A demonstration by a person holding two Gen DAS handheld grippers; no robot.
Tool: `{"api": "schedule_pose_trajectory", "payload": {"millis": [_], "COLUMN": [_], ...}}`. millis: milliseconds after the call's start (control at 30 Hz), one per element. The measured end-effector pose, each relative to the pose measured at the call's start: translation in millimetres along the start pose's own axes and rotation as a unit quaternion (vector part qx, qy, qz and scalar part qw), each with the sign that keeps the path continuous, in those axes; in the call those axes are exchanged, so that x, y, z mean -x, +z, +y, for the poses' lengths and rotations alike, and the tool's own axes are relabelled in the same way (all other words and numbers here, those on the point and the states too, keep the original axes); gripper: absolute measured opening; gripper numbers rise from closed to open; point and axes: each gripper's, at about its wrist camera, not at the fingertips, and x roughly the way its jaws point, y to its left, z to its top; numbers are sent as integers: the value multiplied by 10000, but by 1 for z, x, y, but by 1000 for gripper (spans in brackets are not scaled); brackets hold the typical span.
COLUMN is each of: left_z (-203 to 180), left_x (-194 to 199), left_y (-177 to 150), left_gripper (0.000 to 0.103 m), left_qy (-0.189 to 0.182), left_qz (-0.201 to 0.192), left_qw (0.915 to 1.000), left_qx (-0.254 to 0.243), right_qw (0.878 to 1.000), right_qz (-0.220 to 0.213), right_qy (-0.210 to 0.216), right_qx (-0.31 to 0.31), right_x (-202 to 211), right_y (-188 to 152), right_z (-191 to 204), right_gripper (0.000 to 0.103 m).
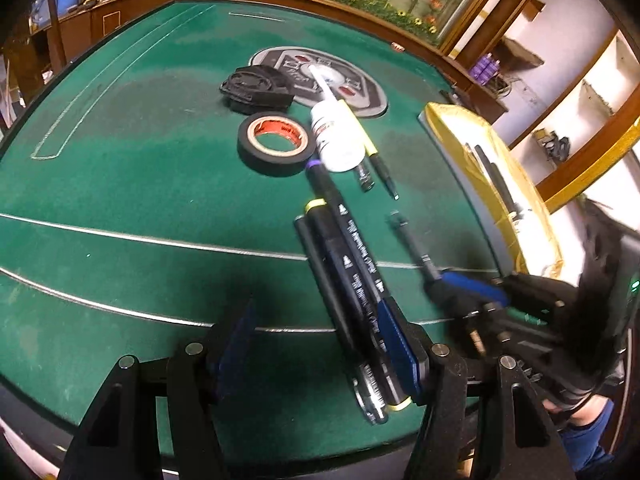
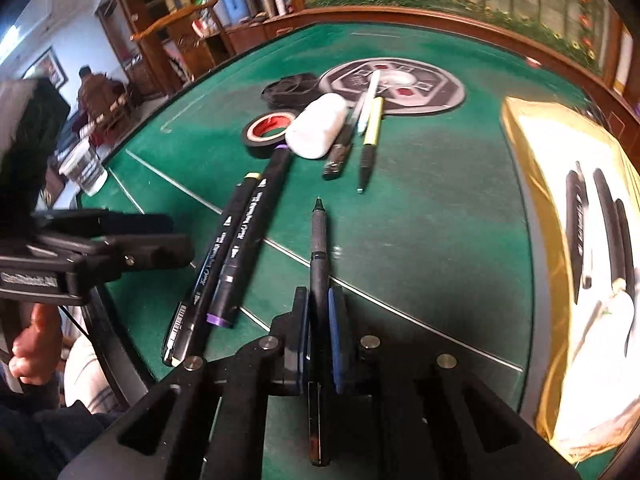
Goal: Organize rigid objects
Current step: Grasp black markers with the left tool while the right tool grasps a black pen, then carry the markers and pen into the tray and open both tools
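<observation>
Right tool (image 2: pixel 320 304) pinching black pen (image 2: pixel 319 240) above green tabletop (image 2: pixel 440 220). Left tool (image 1: pixel 320 344) spread, empty, over two markers (image 1: pixel 352 276). Few pens already in gold tray (image 2: pixel 532 152) at right edge. Tape roll (image 1: pixel 275 142), white bottle (image 1: pixel 338 140), loose pens remain mid-tabletop.

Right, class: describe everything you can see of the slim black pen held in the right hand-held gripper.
The slim black pen looks like matt plastic, with a ribbed grip section and a fine pointed tip aimed away from the camera. It lies lengthwise between the blue pads of the right hand-held gripper, which is shut on its barrel, and its rear end sticks out behind the pads. The tip hangs over the green felt table, apart from the two black markers to its left.
</observation>
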Motion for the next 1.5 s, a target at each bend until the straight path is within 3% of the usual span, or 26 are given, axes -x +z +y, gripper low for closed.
{"api": "schedule_pose_trajectory", "payload": {"millis": [200, 367, 500, 600, 833, 1067, 1300, 1500], "left_z": [-15, -26, -49, -43, -20, -3, -1, -15], "left_x": [-6, -14, -20, -12, 4, 14, 8, 0], "left_y": [-13, -12, -22, -27, -34, -27, -28, -30], "left_gripper": [65, 64, 60, 46, 45, 45, 45, 45], "left_qy": [440, 474, 1184, 951, 139, -33, 112, 724], "left_qz": [-88, -136, -186, -112, -18, -57, -30, -49], "left_qw": [9983, 9976, 9856, 9881, 9957, 9980, 9980, 9918], "left_qx": [-361, -494, -1193, -1205, -911, -627, -615, -1052], "right_qw": [9997, 9994, 9997, 9996, 9993, 9992, 9993, 9993], "right_qz": [-94, -173, -204, -222, -274, -275, -274, -279], "right_qy": [108, 144, -11, -85, 4, 10, -39, -113], "right_qx": [-185, -276, -163, -119, -242, -283, -255, -228], "right_x": [3, 6, 8, 9, 10, 11, 11, 11], "right_y": [-8, -12, -14, -15, -17, -17, -18, -17], "right_z": [-9, -14, -10, -7, -12, -13, -12, -9], "right_gripper": [9, 9, 9, 9, 9, 9, 9, 9]}}
